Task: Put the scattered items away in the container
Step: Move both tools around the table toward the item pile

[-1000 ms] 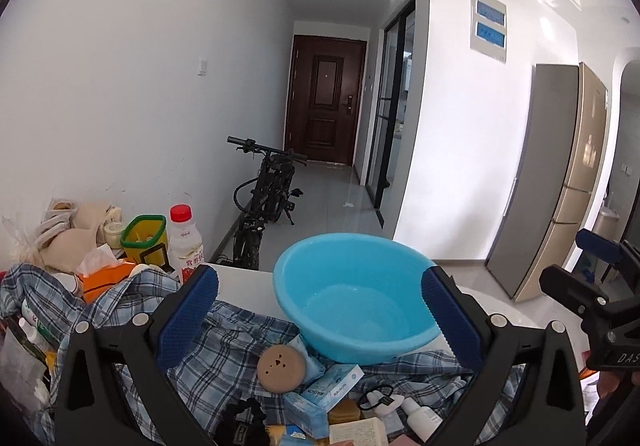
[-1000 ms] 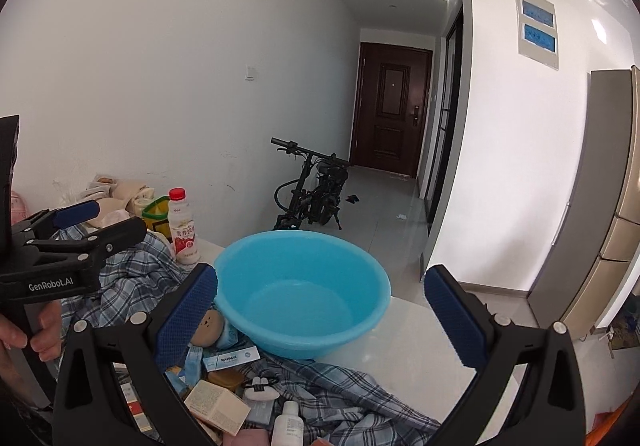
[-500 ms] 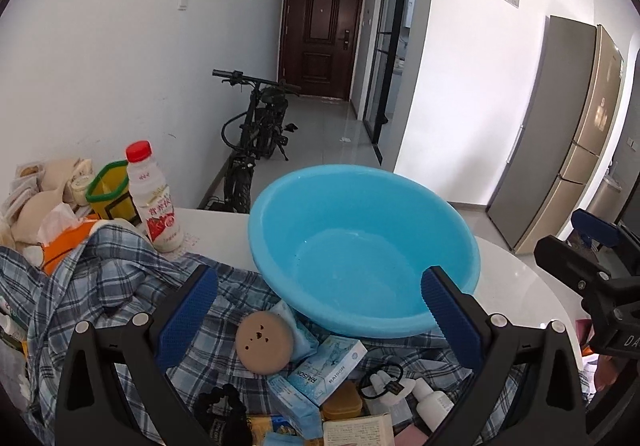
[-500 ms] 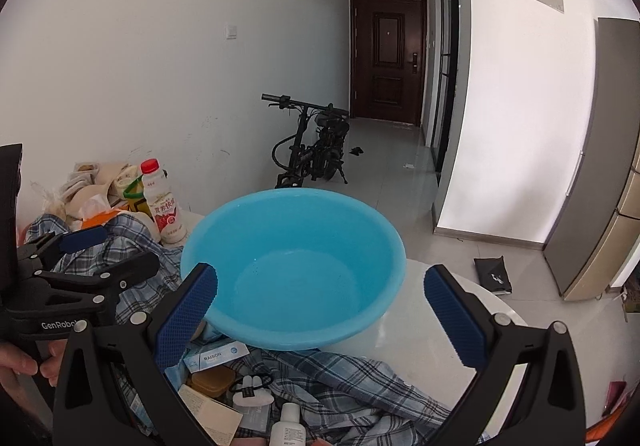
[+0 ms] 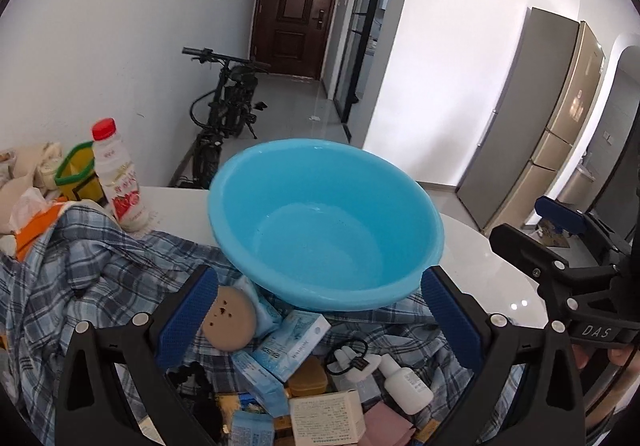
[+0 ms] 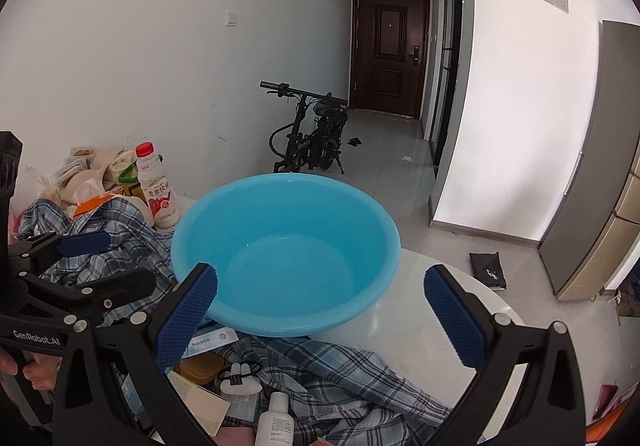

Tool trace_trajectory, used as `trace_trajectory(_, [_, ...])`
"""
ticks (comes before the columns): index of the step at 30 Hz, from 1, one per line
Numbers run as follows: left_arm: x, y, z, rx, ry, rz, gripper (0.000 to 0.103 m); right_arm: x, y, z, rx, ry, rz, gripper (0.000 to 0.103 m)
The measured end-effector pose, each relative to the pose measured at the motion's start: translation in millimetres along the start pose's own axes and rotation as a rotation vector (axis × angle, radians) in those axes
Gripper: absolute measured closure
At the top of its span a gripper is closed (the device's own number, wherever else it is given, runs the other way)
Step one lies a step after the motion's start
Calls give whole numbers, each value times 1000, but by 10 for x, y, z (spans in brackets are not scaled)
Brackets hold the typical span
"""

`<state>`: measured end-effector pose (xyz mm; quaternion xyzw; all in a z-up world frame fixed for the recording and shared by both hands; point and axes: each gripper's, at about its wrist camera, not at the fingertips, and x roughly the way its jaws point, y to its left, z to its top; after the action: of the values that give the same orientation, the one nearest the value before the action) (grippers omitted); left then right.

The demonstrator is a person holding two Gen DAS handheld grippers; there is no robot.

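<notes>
An empty blue basin (image 5: 324,221) (image 6: 286,250) stands on a white table. In front of it, on a blue plaid shirt (image 5: 76,278) (image 6: 332,382), lie small items: a round tan compact (image 5: 229,320), pale blue boxes (image 5: 294,338), a white box (image 5: 326,416), a small white bottle (image 5: 404,380) (image 6: 276,422) and a brown case (image 6: 200,366). My left gripper (image 5: 320,320) hangs open above this pile, holding nothing. My right gripper (image 6: 320,316) is open too, over the basin's near rim. Each gripper shows at the edge of the other's view.
A red-capped drink bottle (image 5: 118,175) (image 6: 156,185), a green-rimmed yellow cup (image 5: 76,175) and bags stand at the table's left by the wall. A black bicycle (image 5: 228,105) leans in the hallway beyond. A fridge (image 5: 560,133) is at right.
Both grippers have tilted downward and moved closer to the table, so the basin and the pile fill more of each view. Both stay open.
</notes>
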<state>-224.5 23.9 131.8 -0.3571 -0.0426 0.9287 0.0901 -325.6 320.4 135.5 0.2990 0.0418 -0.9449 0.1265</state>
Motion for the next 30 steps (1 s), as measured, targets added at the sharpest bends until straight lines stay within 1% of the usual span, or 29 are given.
trace_trajectory(2, [-90, -6, 8, 34, -43, 49, 0, 45, -41, -1, 28, 15, 11, 0])
trace_trajectory(3, [-117, 8, 20, 43, -52, 49, 0, 64, -56, -6, 36, 20, 15, 0])
trace_trajectory(6, [-134, 102, 49, 26, -24, 0, 0, 118, -80, -22, 39, 33, 11, 0])
trace_trajectory(10, [-143, 195, 85, 21, -47, 56, 0, 160, -128, -24, 56, 44, 2, 0])
trace_trajectory(15, [-112, 230, 67, -4, -22, 24, 0, 184, -128, -29, 56, 50, 4, 0])
trace_trajectory(18, [-101, 197, 60, 12, -26, 40, 0, 189, -95, -27, 46, 53, 4, 0])
trace_trajectory(22, [-76, 161, 49, 24, -13, 29, 0, 182, -26, -29, 21, 51, 10, 0])
trace_trajectory(25, [-87, 154, 53, 61, -5, 41, 0, 171, 5, -32, 15, 50, 10, 0])
trace_trajectory(27, [-161, 195, 59, 64, -24, 52, 0, 158, 21, -32, 8, 48, 17, 0])
trace_trajectory(30, [-296, 294, 76, 36, -59, 48, 0, 116, 36, -25, 0, 41, 23, 0])
